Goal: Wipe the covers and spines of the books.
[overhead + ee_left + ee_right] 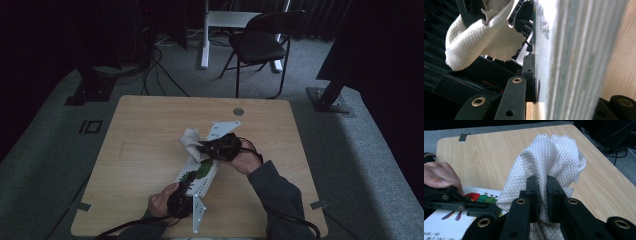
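A white picture book (199,172) with green and red drawings lies slantwise on the wooden table (145,135). My left gripper (184,194) is at the book's near end, shut on its edge. In the left gripper view the book's pages (574,55) run between the jaws of the left gripper (559,87). My right gripper (207,148) is over the book's far end, shut on a white waffle cloth (191,140). In the right gripper view the cloth (551,157) bunches up above the closed right gripper (542,195). The left gripper (477,209) and its hand lie on the book (446,225).
A black folding chair (262,42) and a white desk leg stand on the carpet beyond the table. Cables trail on the floor at the back left. A round grommet (238,111) sits near the table's far edge. Bare wood lies to the left and right of the book.
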{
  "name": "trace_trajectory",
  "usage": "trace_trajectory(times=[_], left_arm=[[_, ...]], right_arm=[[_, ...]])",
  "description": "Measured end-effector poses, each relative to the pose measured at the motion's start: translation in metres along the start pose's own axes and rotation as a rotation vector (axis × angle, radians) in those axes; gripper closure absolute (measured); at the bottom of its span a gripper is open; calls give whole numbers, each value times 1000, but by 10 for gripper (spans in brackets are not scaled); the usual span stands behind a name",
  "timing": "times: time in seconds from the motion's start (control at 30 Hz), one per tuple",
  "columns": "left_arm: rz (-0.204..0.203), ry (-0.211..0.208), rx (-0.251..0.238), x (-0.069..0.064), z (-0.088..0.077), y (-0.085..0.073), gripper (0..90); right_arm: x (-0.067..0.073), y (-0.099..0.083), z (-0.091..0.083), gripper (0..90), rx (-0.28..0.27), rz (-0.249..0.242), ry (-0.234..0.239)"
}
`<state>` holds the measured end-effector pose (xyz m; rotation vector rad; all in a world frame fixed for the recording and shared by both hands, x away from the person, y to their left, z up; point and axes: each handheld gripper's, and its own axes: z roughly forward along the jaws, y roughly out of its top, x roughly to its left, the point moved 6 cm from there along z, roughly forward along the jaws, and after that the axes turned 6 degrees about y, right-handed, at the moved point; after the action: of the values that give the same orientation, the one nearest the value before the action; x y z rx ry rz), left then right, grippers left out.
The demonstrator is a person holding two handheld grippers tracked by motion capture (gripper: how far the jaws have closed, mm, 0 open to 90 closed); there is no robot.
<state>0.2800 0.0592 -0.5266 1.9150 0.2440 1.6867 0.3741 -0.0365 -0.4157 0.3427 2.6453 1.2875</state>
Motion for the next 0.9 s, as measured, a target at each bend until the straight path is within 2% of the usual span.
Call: trace_trajectory(times=[0.23,0.7,0.9], left_arm=[[-45,-19,7,4,0,0,787],[-175,-77,19,14,1,-2,788],[-204,-88,19,16,1,-3,788]], right_arm=[[-5,-2,-8,824,-19,20,-23],[-14,-8,-21,824,-41,44,-58],[-17,-11,-25,824,-48,57,-68]])
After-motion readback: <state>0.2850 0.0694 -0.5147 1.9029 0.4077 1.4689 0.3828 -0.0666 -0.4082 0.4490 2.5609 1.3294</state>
